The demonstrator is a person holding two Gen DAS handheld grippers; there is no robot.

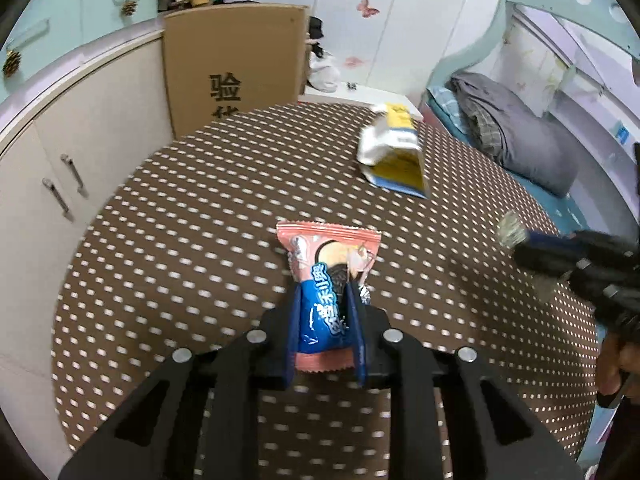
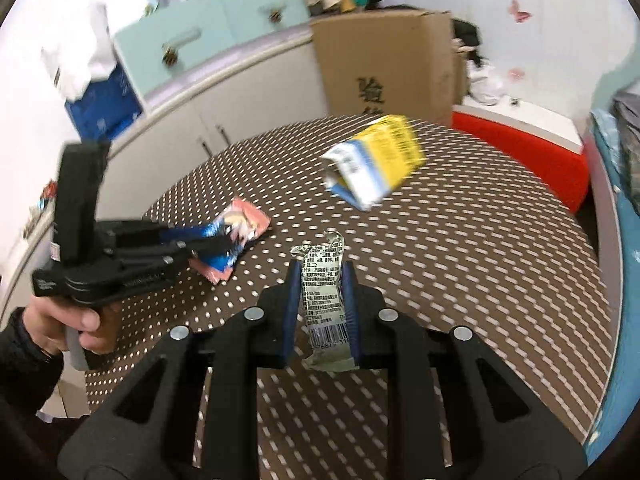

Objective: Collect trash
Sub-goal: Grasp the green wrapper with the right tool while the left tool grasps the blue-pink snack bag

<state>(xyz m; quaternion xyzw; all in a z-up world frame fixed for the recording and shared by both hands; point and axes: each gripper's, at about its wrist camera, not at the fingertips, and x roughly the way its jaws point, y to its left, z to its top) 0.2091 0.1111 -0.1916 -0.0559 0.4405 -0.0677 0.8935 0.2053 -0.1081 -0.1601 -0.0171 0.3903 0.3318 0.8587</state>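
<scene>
My left gripper [image 1: 325,286] is shut on a pink and blue snack wrapper [image 1: 326,276], whose top sticks out beyond the blue pads above the brown dotted table [image 1: 200,220]. My right gripper [image 2: 322,268] is shut on a crumpled grey-green wrapper with a barcode [image 2: 324,296]. In the right wrist view the left gripper [image 2: 224,244] comes in from the left with the pink wrapper [image 2: 240,224]; a hand [image 2: 60,320] holds it. The left wrist view has the right gripper [image 1: 516,240] at the right edge, the grey wrapper [image 1: 510,230] at its tip. A torn yellow and white carton [image 1: 394,156] [image 2: 376,160] lies further back.
A tall cardboard box [image 1: 236,64] [image 2: 384,60] stands behind the table beside beige cabinets [image 1: 80,152]. A bed with grey bedding [image 1: 516,132] runs along the right. A red and white low stand [image 2: 528,136] sits at the back right.
</scene>
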